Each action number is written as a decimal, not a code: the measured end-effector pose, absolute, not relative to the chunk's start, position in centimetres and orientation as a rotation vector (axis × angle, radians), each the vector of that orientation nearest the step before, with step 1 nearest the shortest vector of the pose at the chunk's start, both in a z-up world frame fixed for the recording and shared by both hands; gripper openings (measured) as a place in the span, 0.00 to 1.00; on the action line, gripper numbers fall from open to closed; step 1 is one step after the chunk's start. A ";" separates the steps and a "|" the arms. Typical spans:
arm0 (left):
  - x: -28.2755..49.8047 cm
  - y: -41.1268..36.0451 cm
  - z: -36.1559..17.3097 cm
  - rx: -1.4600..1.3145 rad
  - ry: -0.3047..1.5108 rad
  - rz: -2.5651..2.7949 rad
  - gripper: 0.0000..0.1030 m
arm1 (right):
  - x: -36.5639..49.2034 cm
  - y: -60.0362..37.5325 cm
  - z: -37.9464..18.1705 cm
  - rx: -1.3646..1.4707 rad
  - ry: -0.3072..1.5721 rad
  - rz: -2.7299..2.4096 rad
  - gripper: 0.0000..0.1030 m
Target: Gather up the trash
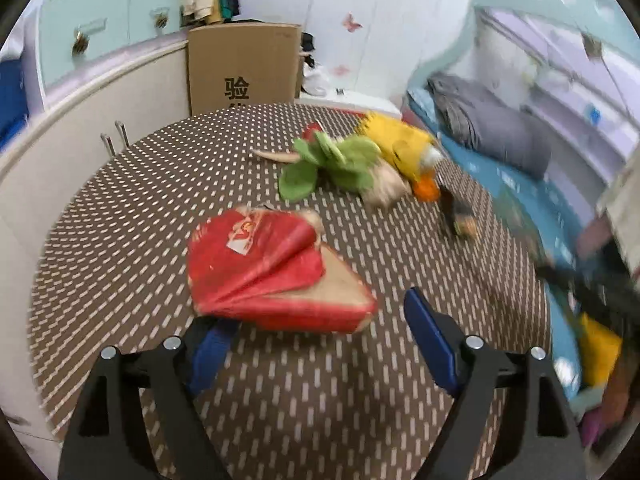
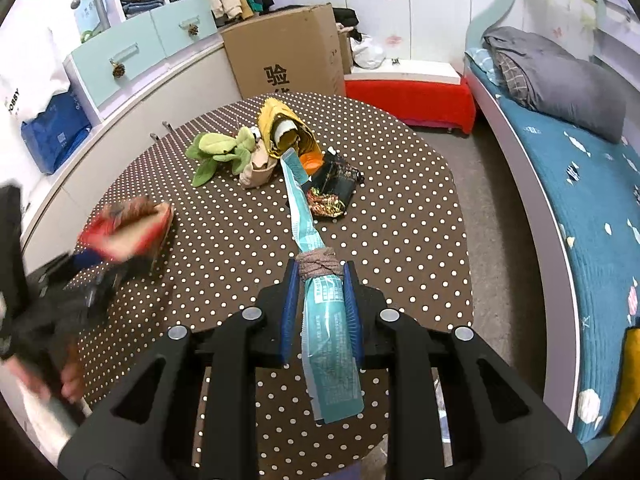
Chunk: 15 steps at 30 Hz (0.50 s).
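Note:
A crumpled red paper bag (image 1: 256,264) lies on the dotted brown table (image 1: 120,208) just ahead of my left gripper (image 1: 316,320). Its near edge covers the left blue pad (image 1: 212,352), while the right pad (image 1: 428,340) stands clear of it, so the jaws are open. The right wrist view shows that bag (image 2: 124,228) blurred at the left. My right gripper (image 2: 320,280) is shut on a long teal wrapper (image 2: 328,312) tied with a brownish band (image 2: 318,264). Farther back lie a green plush toy (image 1: 332,160), a yellow bag (image 1: 400,144) and a dark packet (image 2: 336,184).
A cardboard box (image 2: 288,52) stands behind the table (image 2: 240,240). On the right is a bed with a teal quilt (image 2: 580,200) and a grey blanket (image 2: 560,76). A red-covered bench (image 2: 408,100) sits at the back. Mint drawers (image 2: 140,48) line the left wall. A person's hand (image 2: 72,388) is at lower left.

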State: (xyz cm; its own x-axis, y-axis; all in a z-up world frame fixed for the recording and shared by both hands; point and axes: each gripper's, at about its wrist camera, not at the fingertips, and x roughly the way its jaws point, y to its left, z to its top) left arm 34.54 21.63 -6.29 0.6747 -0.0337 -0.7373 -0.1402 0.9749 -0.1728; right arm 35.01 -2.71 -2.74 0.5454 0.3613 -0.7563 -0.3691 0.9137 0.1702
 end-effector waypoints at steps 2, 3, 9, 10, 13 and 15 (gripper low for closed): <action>36.1 22.4 -7.1 -0.274 0.884 0.081 0.27 | 35.3 -2.5 -3.0 -0.014 0.906 0.428 0.21; 36.6 23.0 -7.6 -0.312 0.903 0.080 0.23 | 35.3 -2.5 -3.1 -0.015 0.908 0.428 0.21; 34.6 24.0 -6.9 -0.321 0.848 0.094 0.13 | 35.4 -2.5 -3.4 -0.015 0.918 0.424 0.21; 33.9 23.8 -6.5 -0.302 0.834 0.094 0.13 | 35.4 -2.5 -3.4 -0.015 0.917 0.424 0.21; 31.9 22.7 -5.6 -0.246 0.830 0.082 0.06 | 34.8 -2.5 -3.1 -0.009 0.906 0.433 0.21; 30.4 22.0 -5.4 -0.217 0.853 0.036 0.06 | 34.3 -2.6 -2.9 -0.011 0.897 0.442 0.21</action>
